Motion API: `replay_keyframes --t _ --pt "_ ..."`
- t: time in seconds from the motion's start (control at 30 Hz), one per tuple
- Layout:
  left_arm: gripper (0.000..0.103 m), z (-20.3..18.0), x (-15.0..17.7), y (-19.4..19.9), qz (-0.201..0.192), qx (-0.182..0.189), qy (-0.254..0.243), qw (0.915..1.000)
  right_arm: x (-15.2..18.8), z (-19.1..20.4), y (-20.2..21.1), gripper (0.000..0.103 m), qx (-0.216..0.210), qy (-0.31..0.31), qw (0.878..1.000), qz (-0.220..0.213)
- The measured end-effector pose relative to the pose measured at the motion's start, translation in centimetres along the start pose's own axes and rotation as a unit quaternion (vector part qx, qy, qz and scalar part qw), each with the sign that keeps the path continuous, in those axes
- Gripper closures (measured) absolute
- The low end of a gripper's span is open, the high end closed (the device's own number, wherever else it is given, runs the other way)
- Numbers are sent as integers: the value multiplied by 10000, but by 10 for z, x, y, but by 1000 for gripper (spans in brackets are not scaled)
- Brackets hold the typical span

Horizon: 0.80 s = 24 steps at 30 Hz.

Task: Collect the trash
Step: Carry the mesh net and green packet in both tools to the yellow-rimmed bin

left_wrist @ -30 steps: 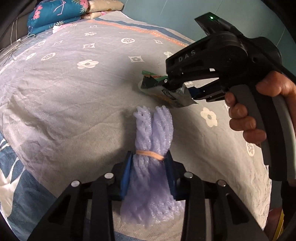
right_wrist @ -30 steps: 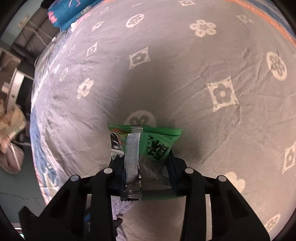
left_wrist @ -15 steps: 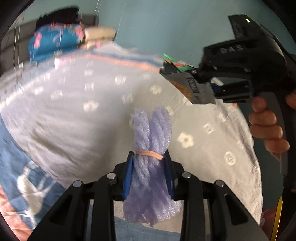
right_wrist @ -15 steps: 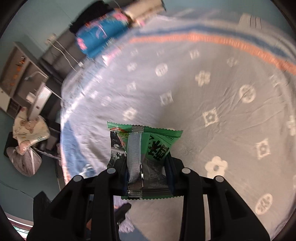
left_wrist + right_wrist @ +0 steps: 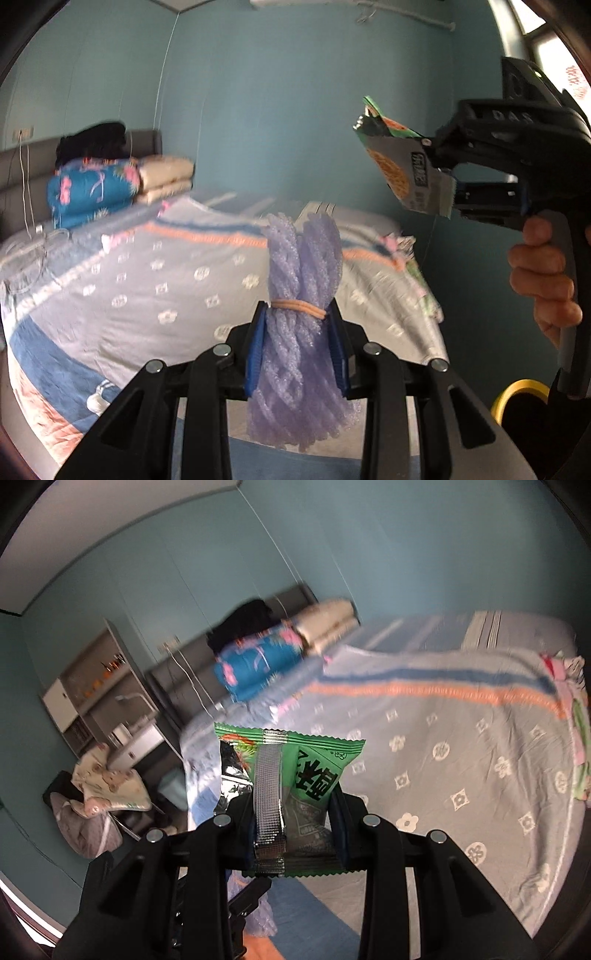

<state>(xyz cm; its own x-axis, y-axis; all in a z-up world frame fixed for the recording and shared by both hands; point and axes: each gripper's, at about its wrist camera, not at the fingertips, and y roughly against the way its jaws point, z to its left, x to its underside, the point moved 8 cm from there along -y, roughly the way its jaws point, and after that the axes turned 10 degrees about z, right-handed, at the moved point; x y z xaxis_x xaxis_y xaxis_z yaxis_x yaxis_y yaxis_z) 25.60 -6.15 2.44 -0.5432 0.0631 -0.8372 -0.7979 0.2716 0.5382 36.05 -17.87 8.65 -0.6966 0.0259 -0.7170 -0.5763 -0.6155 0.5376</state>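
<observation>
Trash in both grippers, both lifted off the bed. Left gripper (image 5: 299,354) is clamped on a lilac foam net bundle (image 5: 301,317): mesh sleeve material folded into a thick wad, tied round the waist by a tan rubber band (image 5: 300,307) sitting just at the tips of the blue pads; upper part splits into two lobes standing up past the fingers, lower end hangs frayed below them. Right gripper (image 5: 298,827) is pinched on a green snack wrapper (image 5: 295,771): zigzag-cut top and bottom edges, silver crimped seam running down the middle of the back, black printed characters, torn open at the left side with foil lining showing. From the left wrist view the same wrapper (image 5: 402,162) shows its front, orange print on silver, tilted and held up in the air against the teal wall, a hand (image 5: 543,273) wrapped round the grey handle of the right gripper (image 5: 443,177). Bed (image 5: 461,746) below has a grey floral cover with blue and orange stripes; folded blue blanket (image 5: 92,192) and cream one stacked at the headboard. Yellow-rimmed bin (image 5: 517,402) at lower right of the left view, inside dark, contents cannot be told. Shelf unit (image 5: 92,694) at left of the right view holds small items, too blurred to identify.
</observation>
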Motion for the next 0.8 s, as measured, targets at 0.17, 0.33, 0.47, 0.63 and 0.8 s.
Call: replay_keyframes --t 0.17,0.33,0.47,0.63,0.8 --pt "74 -35 -7 44 -251 170 -167 9994 20 17 78 73 -48 176 9986 -503" --pt "73 -66 -6 78 -466 284 -363 9979 38 26 138 73 -39 216 9954 -928" --pt "73 -89 -4 96 -600 372 -545 9960 58 31 185 73 26 258 9921 -1225" --pt "73 -114 -2 112 -688 456 -739 9938 80 31 242 73 165 249 9864 -1615" --pt "73 -135 -1 123 -735 568 -868 9919 100 25 290 73 383 168 9797 -1961"
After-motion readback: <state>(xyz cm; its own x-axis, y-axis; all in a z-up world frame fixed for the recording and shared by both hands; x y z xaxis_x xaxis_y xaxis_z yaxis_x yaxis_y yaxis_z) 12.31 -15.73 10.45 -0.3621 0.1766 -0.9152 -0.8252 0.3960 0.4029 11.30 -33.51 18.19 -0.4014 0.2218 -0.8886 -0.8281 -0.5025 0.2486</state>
